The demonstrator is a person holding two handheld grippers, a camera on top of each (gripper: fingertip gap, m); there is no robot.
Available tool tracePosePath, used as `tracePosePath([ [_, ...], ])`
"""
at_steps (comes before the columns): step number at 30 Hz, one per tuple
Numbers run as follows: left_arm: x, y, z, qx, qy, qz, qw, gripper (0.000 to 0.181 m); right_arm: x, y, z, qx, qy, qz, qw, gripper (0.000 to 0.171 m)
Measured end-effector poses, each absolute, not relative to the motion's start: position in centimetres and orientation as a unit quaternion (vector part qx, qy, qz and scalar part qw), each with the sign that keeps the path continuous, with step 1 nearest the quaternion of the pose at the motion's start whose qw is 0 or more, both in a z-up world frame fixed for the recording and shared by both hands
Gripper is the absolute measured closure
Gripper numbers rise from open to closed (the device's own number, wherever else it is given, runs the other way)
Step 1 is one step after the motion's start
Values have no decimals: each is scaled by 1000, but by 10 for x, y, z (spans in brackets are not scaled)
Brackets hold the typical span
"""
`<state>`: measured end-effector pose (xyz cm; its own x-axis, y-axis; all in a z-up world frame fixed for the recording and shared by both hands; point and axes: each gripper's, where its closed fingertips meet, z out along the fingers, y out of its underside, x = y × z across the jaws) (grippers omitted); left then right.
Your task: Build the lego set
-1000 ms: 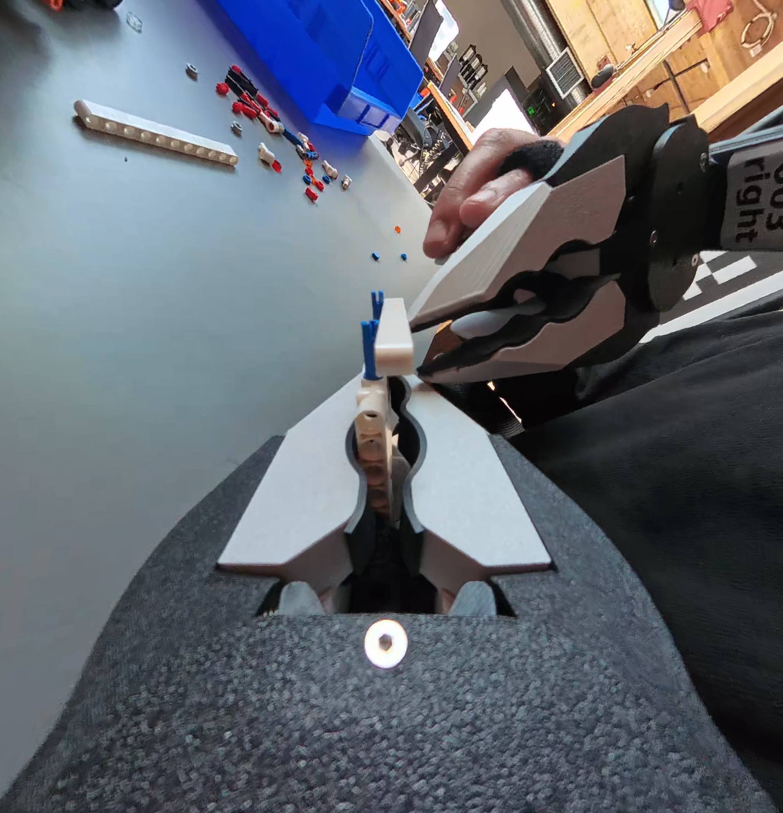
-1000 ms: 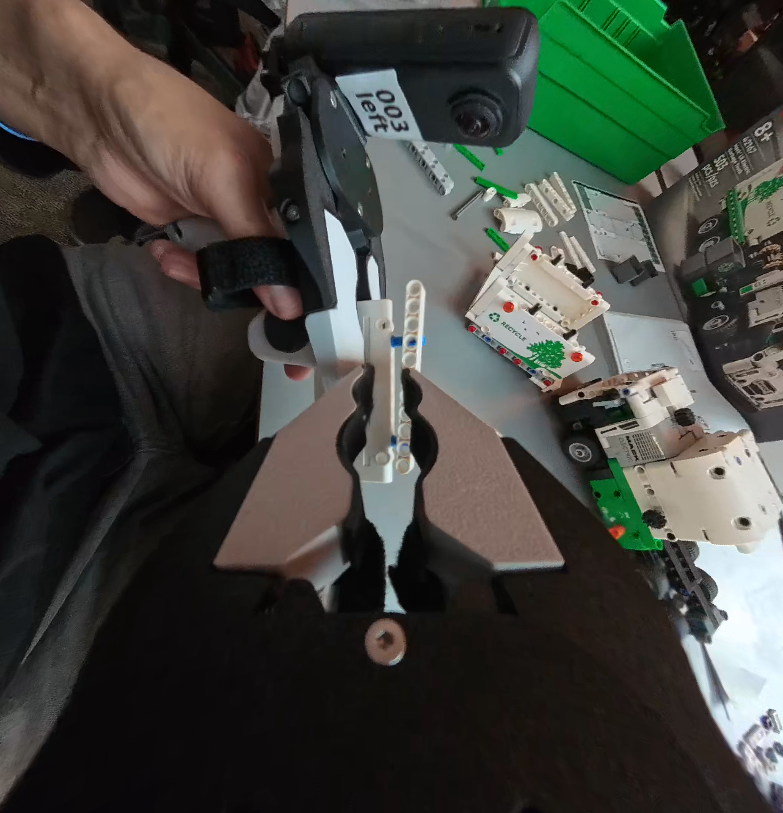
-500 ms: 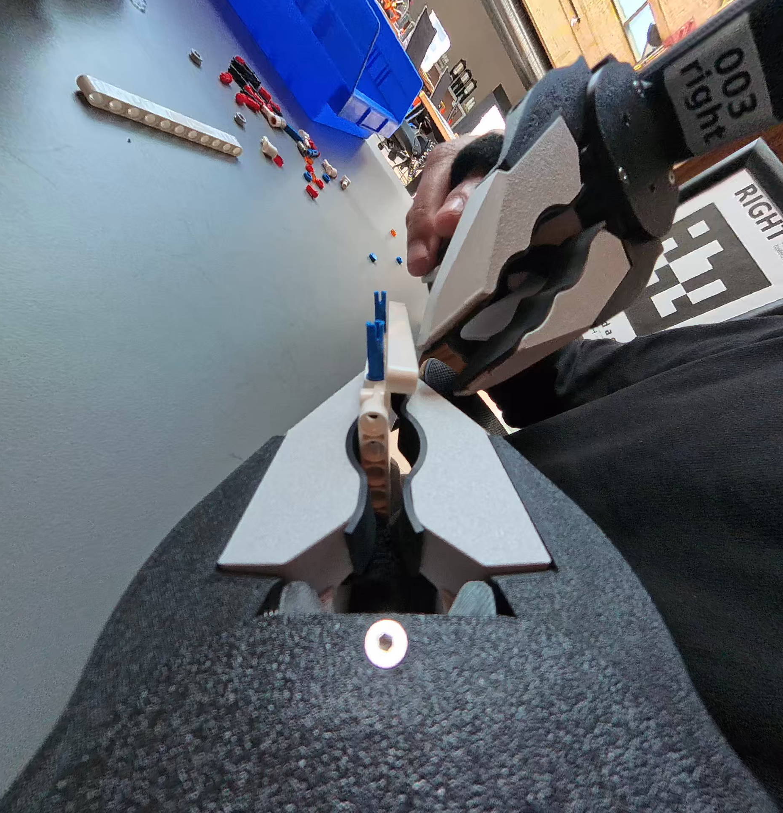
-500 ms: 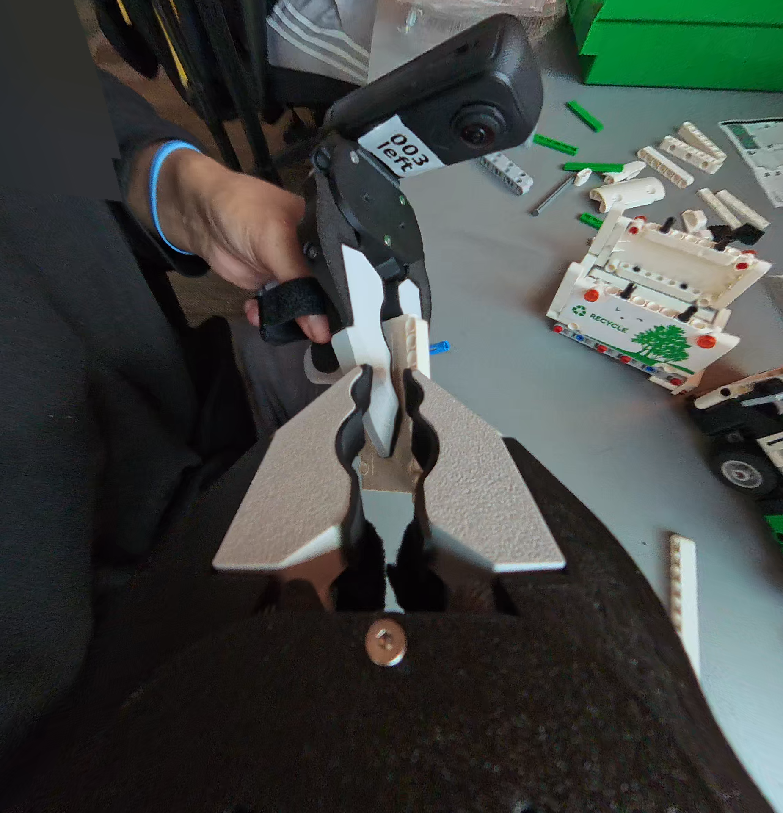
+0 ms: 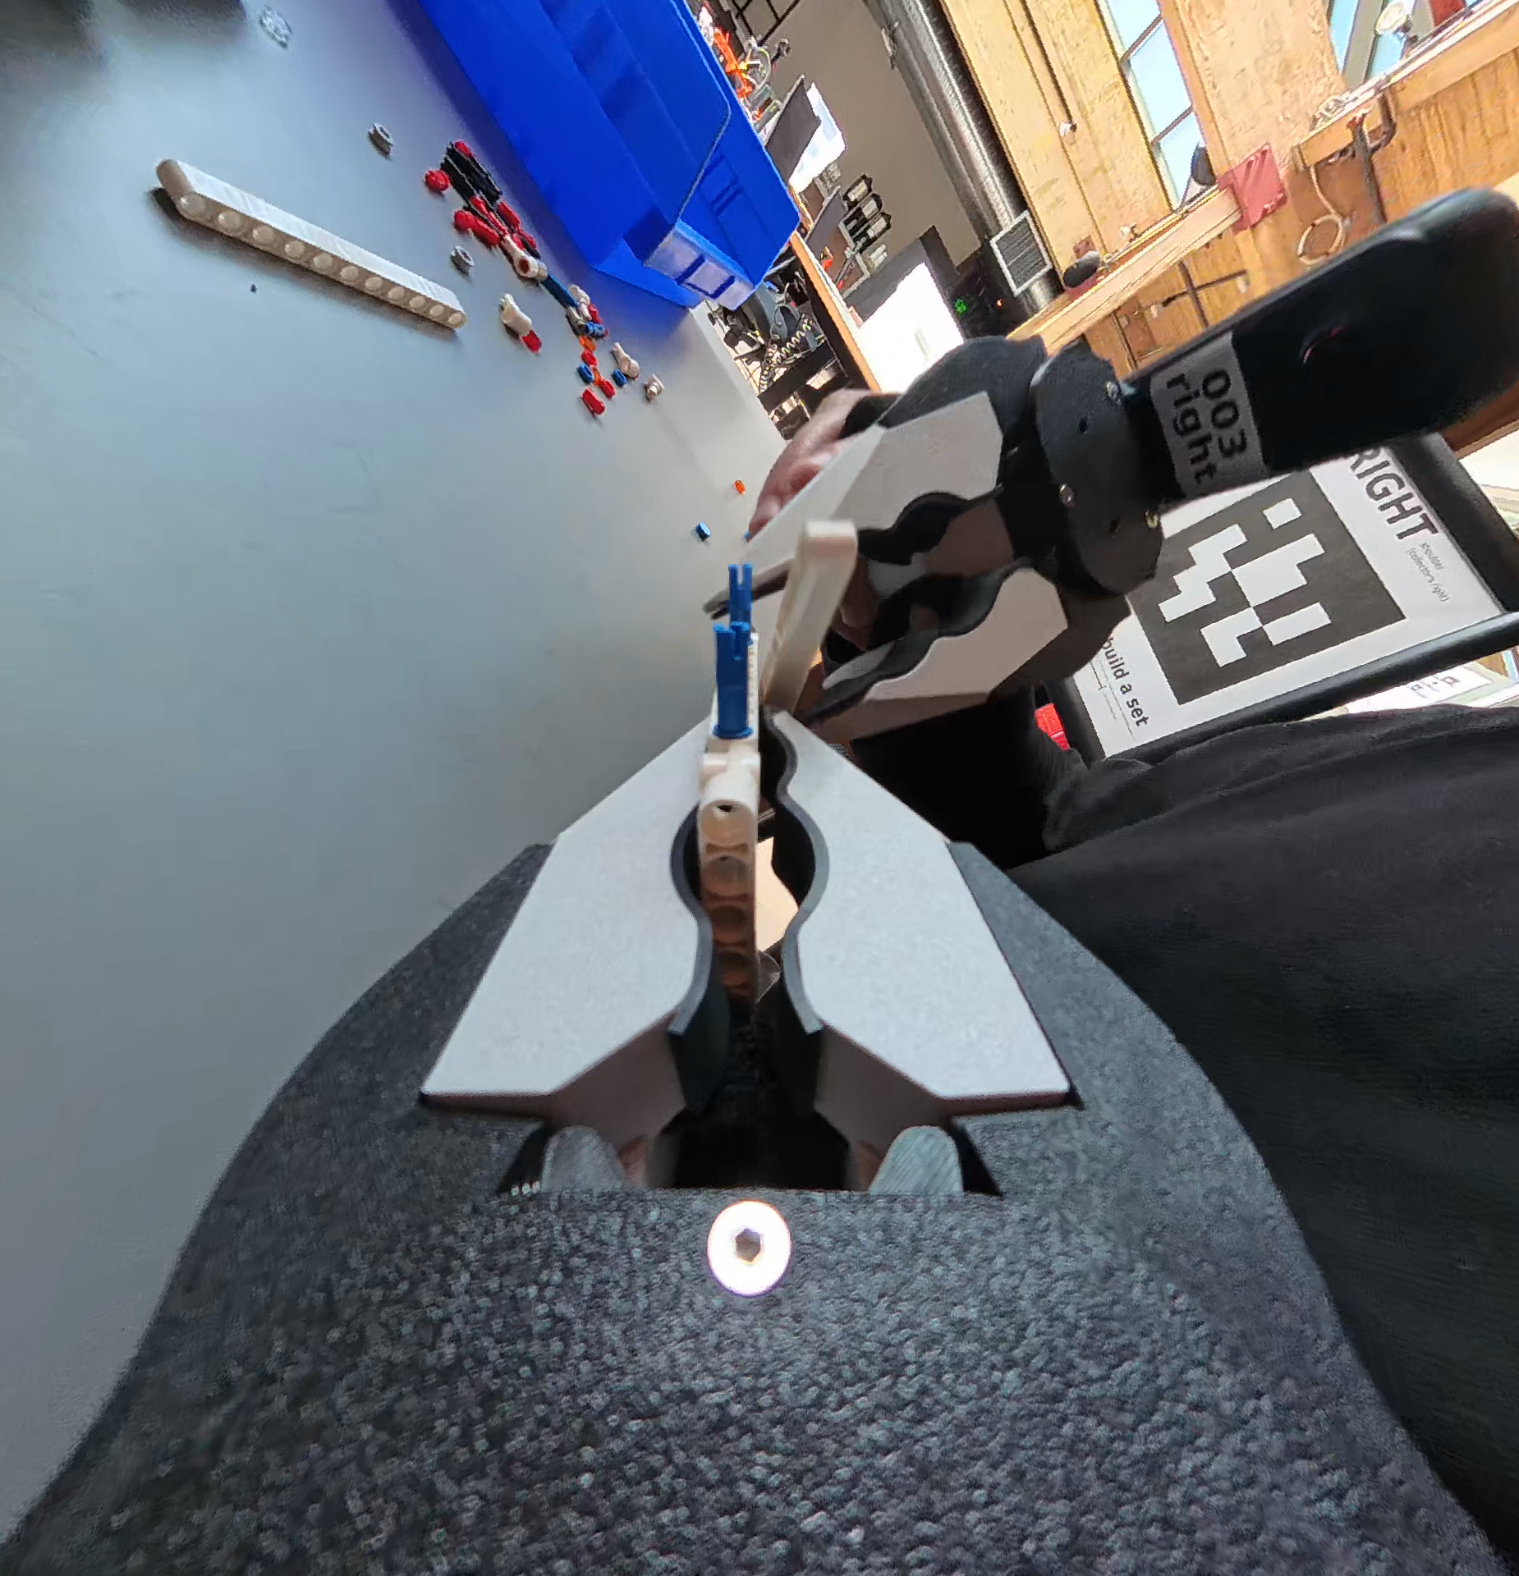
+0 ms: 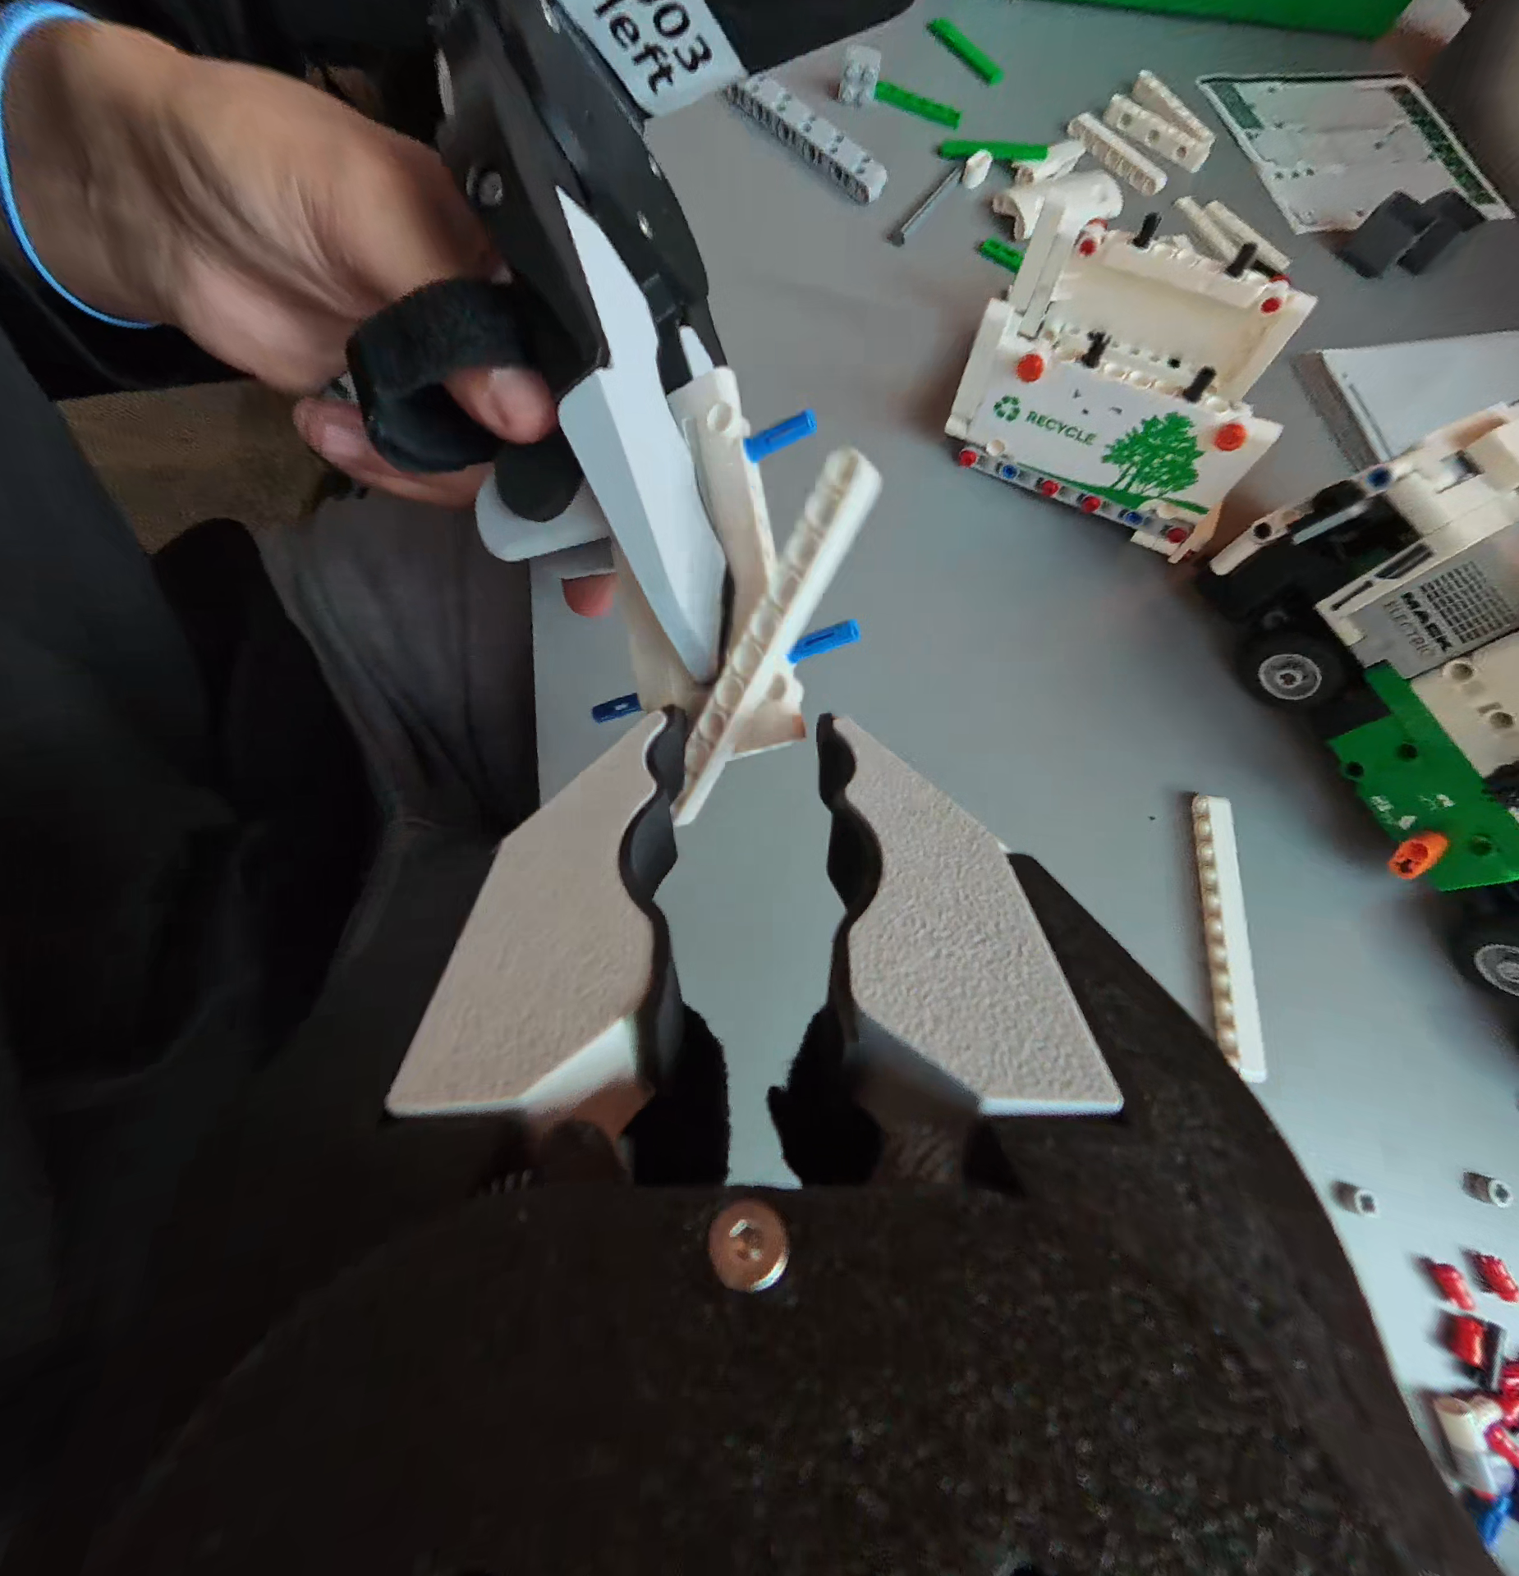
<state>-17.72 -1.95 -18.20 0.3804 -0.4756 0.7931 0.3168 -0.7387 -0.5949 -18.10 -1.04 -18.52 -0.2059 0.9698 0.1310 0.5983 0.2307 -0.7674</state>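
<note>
A white lego assembly [image 6: 722, 546] of perforated beams with blue pins [image 6: 777, 424] sticking out sits mid-frame in the right wrist view, clamped between the closed fingers of the left gripper [image 5: 752, 742]; one long beam [image 6: 782, 614] of it tilts across toward the right gripper [image 6: 743, 733], whose jaws stand apart with only the left fingertip touching that beam. In the left wrist view the same pinned beam [image 5: 726, 819] runs up between the closed fingers, and the right gripper [image 5: 790, 648] shows just beyond it, upper right of centre. Below lies a smooth grey counter [image 6: 995, 682]. On it, to the right, are a white recycling-truck body [image 6: 1114, 409], a partly built white and green truck [image 6: 1421, 682], a loose white beam [image 6: 1225, 929], green and white parts at the top, and small red pieces [image 6: 1481, 1356] at lower right. In the left wrist view a blue bin [image 5: 602, 128] stands at the top, with wooden walls [image 5: 1080, 111] and windows behind.
</note>
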Motion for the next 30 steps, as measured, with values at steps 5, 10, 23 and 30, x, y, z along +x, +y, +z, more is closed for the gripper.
tracePosePath([
  [5,-177,-17,-187,-762,49,-540,354,181,-184,-9,-191,-540,-721,272,338,145],
  [10,-175,-17,-198,-787,60,-501,355,181,-178,-3,-198,-558,-707,302,311,157],
  [23,-180,-18,-213,-818,85,-465,327,181,-173,45,-209,-543,-766,175,297,165],
  [30,-174,-22,-213,-812,57,-502,293,181,-193,46,-235,-543,-790,199,204,165],
])
